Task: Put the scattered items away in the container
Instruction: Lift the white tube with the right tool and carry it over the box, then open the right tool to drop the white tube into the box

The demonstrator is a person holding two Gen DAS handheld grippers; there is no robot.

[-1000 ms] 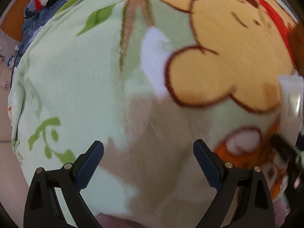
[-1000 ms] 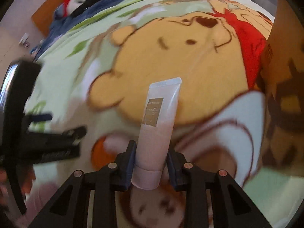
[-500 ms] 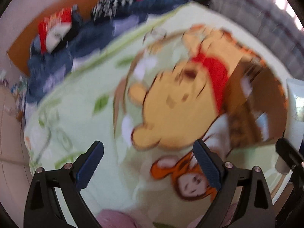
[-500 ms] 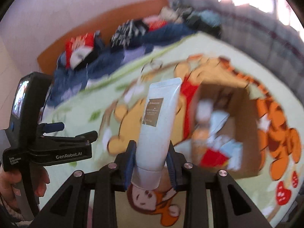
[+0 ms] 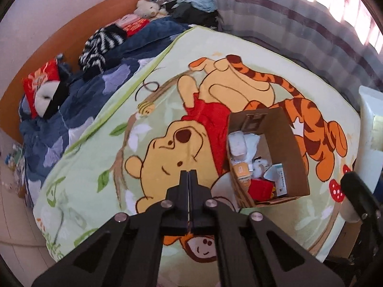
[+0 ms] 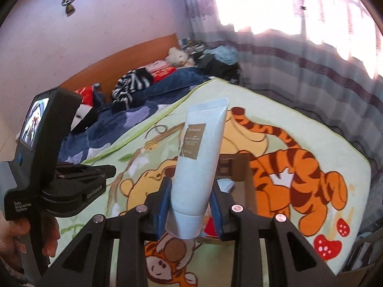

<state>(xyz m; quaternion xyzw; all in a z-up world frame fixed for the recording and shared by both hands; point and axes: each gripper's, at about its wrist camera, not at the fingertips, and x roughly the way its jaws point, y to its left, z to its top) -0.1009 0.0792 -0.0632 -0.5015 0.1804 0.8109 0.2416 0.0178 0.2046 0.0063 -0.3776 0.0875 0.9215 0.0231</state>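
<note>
An open cardboard box [image 5: 295, 157] stands on the cartoon blanket [image 5: 95, 167], holding several white, red and orange items. High above the blanket and left of the box, my left gripper [image 5: 189, 175] has its jaws closing fully together with nothing between them. My right gripper [image 6: 190, 184] is shut on a white squeeze tube [image 6: 198, 153], which stands upright, cap down between the pads. That tube hides most of the box [image 6: 239, 165] in the right wrist view. In the left wrist view the tube [image 5: 369, 119] shows at the right edge. The left gripper [image 6: 109, 169] hangs to the left.
Dark blue bedding [image 5: 79, 100], striped clothes [image 5: 103, 45] and plush toys [image 5: 146, 8] pile up by the wooden headboard [image 5: 47, 38]. A striped curtain [image 6: 323, 71] runs along the bed's far side. Floor [image 5: 9, 215] shows past the blanket's left edge. A person's hand [image 6: 14, 246] holds the left gripper.
Both grippers have risen far above the blanket, bringing the whole bed and box into view. The left jaws went from wide open to shut. The tube stays gripped in the right gripper.
</note>
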